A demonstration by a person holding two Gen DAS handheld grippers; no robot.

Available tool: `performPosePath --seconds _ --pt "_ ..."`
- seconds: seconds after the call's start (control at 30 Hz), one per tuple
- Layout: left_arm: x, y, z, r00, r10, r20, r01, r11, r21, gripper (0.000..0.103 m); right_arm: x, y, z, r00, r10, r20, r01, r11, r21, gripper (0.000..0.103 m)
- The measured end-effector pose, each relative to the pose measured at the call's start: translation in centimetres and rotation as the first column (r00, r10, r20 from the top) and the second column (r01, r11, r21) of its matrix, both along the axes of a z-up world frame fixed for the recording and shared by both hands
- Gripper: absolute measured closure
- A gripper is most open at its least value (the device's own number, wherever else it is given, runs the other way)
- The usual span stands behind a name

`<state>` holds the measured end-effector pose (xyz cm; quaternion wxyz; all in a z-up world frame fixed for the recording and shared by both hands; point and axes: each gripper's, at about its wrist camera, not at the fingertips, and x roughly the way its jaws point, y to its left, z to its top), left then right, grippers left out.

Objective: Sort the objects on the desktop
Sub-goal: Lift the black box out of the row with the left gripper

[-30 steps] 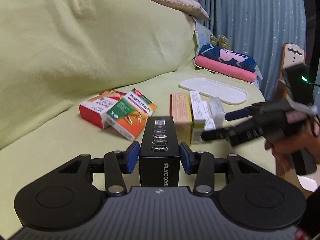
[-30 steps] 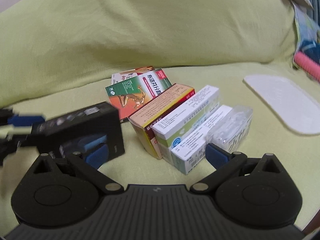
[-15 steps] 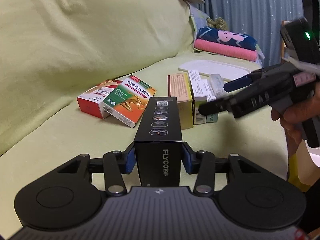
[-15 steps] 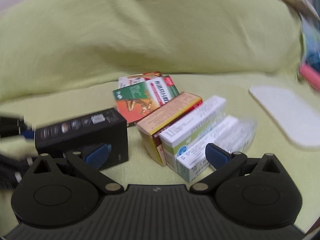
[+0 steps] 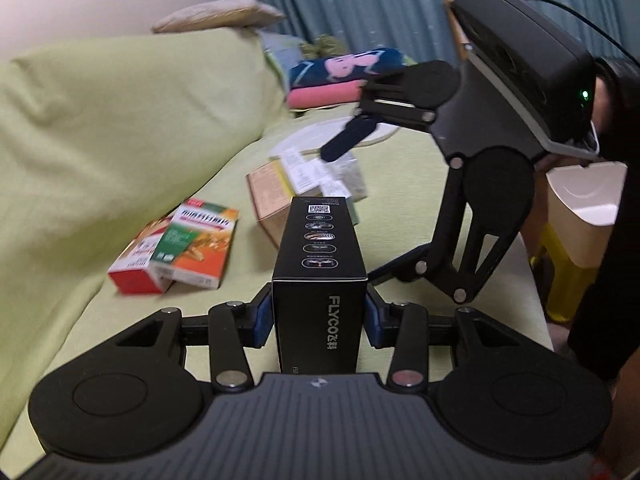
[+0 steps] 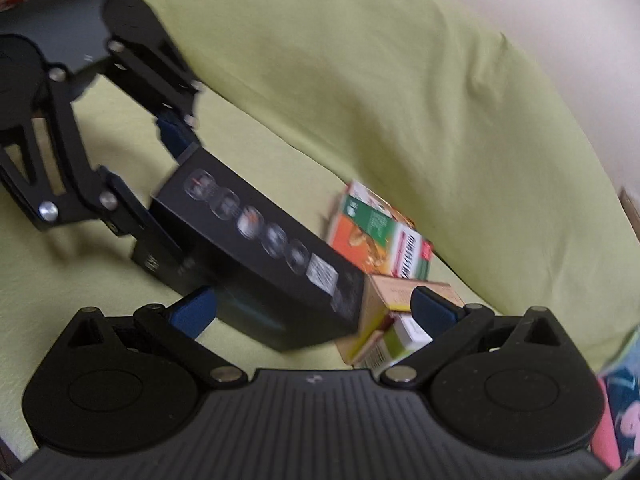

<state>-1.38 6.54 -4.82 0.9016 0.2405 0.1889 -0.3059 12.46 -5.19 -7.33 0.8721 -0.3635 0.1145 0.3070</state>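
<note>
Lifted since the earlier frames: the left gripper [image 5: 319,316] now carries the long black cardboard FLYCO box [image 5: 319,264] higher and tilted, and the right gripper [image 5: 394,200] has swung up into the upper right of the left wrist view, where it sat lower and further off. Blue pads of the left gripper are clamped on both sides of the black box, bottom centre of the frame. In the right wrist view the right gripper [image 6: 312,306] has its fingers wide apart, holding nothing; the black box [image 6: 256,248] crosses diagonally in front of it, left gripper [image 6: 176,184] at upper left. Past the box, on the yellow-green sofa cover [image 5: 120,128], stands a row of upright medicine cartons [image 5: 292,188], beige one nearest. Left of centre lie a green-and-orange carton [image 5: 198,248] leaning on a red-and-white carton [image 5: 136,268]. Further back: white oval tray [image 5: 304,140], partly hidden, then folded pink and navy towels [image 5: 332,80], blue curtain [image 5: 360,0] behind.
</note>
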Motion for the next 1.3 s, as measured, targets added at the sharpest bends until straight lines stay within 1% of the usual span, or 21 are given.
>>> performPosePath --seconds 0.13,0.23,0.37,0.47,0.57,0.67,0.77,0.8,0.83,0.93,1.03,1.07,1.1,1.13,1.17,1.2,1.23,1.3 --pt "-1.0 -0.4 0.0 0.997 -0.072 0.016 0.072 0.997 0.006 0.054 -0.4 0.3 -1.3 0.998 0.056 0.015 -0.054 0.993 -0.103 0.001" --pt "-1.5 -0.8 -0.1 0.994 -0.106 0.020 0.105 0.994 0.026 0.054 -0.7 0.6 -2.1 0.997 0.067 0.033 -0.061 0.986 -0.155 0.001" --pt "-1.5 -1.0 -0.4 0.995 -0.095 0.032 0.093 0.994 0.049 0.053 -0.7 0.5 -2.2 0.997 0.062 0.035 -0.056 0.986 -0.155 0.003" --pt "-1.3 -1.4 -0.6 0.997 -0.059 0.041 0.056 0.996 0.075 0.049 -0.8 0.6 -2.0 0.999 0.043 0.024 -0.039 0.988 -0.149 0.005" --pt "-1.3 -1.7 -0.7 0.998 -0.026 0.053 0.020 0.995 0.101 0.046 -0.9 0.7 -1.6 1.000 0.025 0.013 -0.023 0.989 -0.146 0.010" --pt "-1.3 -2.0 -0.7 0.998 -0.015 0.065 0.007 0.992 0.124 0.044 -1.1 0.6 -1.0 1.000 0.014 0.003 -0.013 0.989 -0.145 0.016" --pt "-1.3 -2.2 -0.9 0.997 -0.020 0.075 0.008 0.988 0.153 0.043 -1.8 0.2 -0.2 1.000 0.014 -0.012 -0.016 0.990 -0.143 0.024" --pt "-1.3 -2.4 -1.0 0.997 -0.025 0.079 0.011 0.986 0.166 0.043 -1.9 0.0 0.0 1.000 0.015 -0.020 -0.017 0.990 -0.139 0.027" --pt "-1.4 -2.6 -1.1 0.996 -0.031 0.082 0.016 0.984 0.178 0.043 -2.1 -0.3 0.3 0.999 0.016 -0.030 -0.020 0.991 -0.134 0.027" --pt "-1.5 -3.7 -1.6 0.995 -0.054 0.080 0.034 0.971 0.236 0.043 -2.7 -0.7 0.6 0.998 0.022 -0.052 -0.028 0.991 -0.131 0.027" --pt "-1.7 -4.6 -2.2 0.995 -0.073 0.075 0.046 0.950 0.307 0.043 -2.9 -0.5 0.2 0.999 0.029 -0.026 -0.033 0.985 -0.169 0.027" --pt "-1.8 -4.8 -2.2 0.995 -0.071 0.075 0.044 0.946 0.321 0.043 -2.8 -0.4 0.1 0.999 0.032 -0.016 -0.034 0.984 -0.175 0.027" --pt "-1.9 -5.0 -2.2 0.995 -0.071 0.076 0.042 0.943 0.331 0.046 -2.7 -0.4 0.0 0.999 0.035 -0.005 -0.035 0.983 -0.179 0.027" --pt "-2.0 -5.1 -2.2 0.994 -0.074 0.077 0.044 0.940 0.339 0.051 -2.7 -0.3 -0.2 0.999 0.041 0.009 -0.039 0.981 -0.189 0.027" --pt "-2.2 -5.3 -2.3 0.994 -0.081 0.077 0.049 0.936 0.349 0.052 -2.9 -0.1 -0.3 0.998 0.050 0.026 -0.044 0.978 -0.204 0.026" --pt "-2.4 -5.5 -2.5 0.993 -0.089 0.081 0.054 0.930 0.363 0.052 -3.0 0.1 -0.5 0.997 0.060 0.044 -0.049 0.975 -0.219 0.022" --pt "-2.7 -5.7 -2.6 0.992 -0.093 0.089 0.053 0.925 0.376 0.052 -3.1 0.4 -0.7 0.996 0.071 0.056 -0.056 0.971 -0.232 0.021" --pt "-2.9 -5.9 -2.8 0.990 -0.100 0.097 0.055 0.920 0.389 0.052 -3.2 0.8 -0.9 0.994 0.095 0.054 -0.079 0.968 -0.240 0.021"
